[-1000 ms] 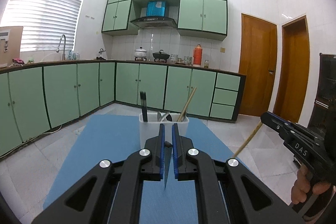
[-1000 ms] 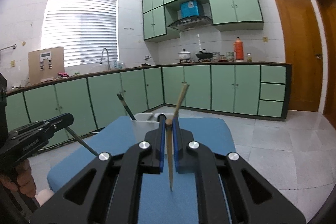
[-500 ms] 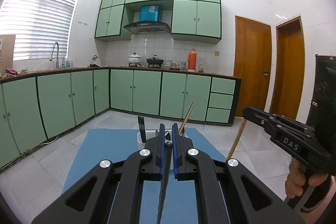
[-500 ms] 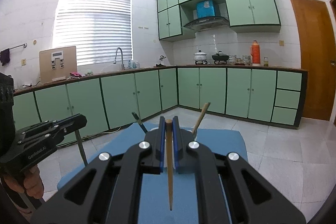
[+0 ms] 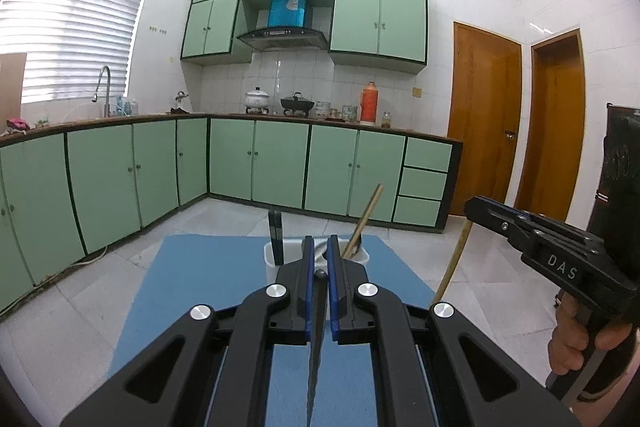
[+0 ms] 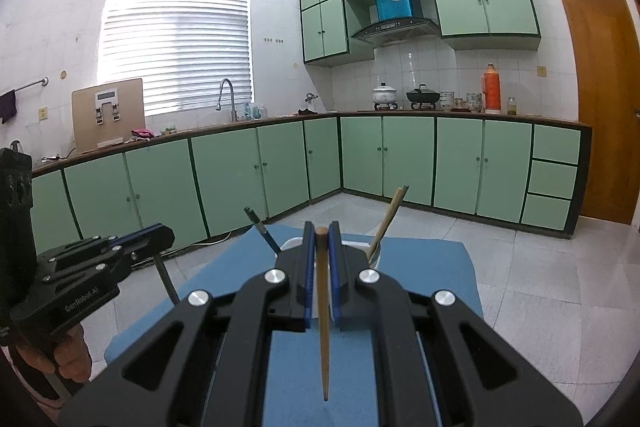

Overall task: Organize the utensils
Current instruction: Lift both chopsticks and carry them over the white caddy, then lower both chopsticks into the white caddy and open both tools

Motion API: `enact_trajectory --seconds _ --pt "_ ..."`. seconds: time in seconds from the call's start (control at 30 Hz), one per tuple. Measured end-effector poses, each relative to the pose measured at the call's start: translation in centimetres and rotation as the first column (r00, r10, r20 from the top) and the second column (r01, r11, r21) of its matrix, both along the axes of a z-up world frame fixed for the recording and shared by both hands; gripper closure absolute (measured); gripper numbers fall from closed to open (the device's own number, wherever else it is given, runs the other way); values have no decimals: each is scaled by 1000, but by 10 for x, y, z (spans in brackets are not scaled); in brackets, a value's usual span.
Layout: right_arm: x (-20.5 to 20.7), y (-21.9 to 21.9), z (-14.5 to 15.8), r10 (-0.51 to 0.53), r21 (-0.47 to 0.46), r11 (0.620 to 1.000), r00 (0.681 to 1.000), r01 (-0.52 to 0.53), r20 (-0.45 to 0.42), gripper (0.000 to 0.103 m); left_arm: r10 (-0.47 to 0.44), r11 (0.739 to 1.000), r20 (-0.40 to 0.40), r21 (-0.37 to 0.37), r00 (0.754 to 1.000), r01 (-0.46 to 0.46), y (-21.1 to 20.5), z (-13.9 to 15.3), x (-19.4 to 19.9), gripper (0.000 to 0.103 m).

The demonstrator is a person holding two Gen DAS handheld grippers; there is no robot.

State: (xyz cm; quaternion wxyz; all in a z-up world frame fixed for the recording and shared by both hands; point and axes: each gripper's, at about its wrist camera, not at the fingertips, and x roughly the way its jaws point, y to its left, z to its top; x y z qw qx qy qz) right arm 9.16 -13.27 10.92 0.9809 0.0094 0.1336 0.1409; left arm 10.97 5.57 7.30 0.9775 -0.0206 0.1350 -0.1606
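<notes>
1. Left hand-held gripper (image 5: 318, 257): jaws closed on a dark utensil (image 5: 316, 323). Its rounded dark end sits between the blue pads; its thin dark shaft hangs down below the jaws, ending in a point. Exact type of utensil cannot be told. From the right wrist view, this gripper shows at the left edge, the dark shaft slanting down from its tip.
2. Blue mat (image 5: 208, 275): covers the tabletop under both grippers. Both held utensils hang above it, not touching it.
3. White utensil holder (image 5: 273, 261): stands on the far part of the mat, just beyond the left gripper's tips and partly hidden by them. A black handle (image 5: 275, 235) stands nearly upright at its left side. A wooden handle (image 5: 366, 217) leans to the right out of its right side.
4. Right hand-held gripper (image 6: 320, 247): jaws closed on a wooden chopstick (image 6: 322, 311). The thick end is level with the pad tips; the thin end points down over the mat. From the left wrist view, this gripper shows at the right edge, a hand (image 5: 576, 341) around its grip, the chopstick hanging from its tip.
5. Background: green cabinets (image 5: 260, 163), window blind at left, wooden doors at right.
</notes>
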Motion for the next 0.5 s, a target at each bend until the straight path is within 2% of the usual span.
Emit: enact_trajectory --seconds 0.17,0.5 --pt "11 1 21 0 -7 1000 999 1 38 97 0 1000 29 -6 1000 1 2 17 8 97" --pt "56 1 64 -14 -12 1000 996 15 88 97 -10 1000 144 -18 990 13 -7 76 37 97"
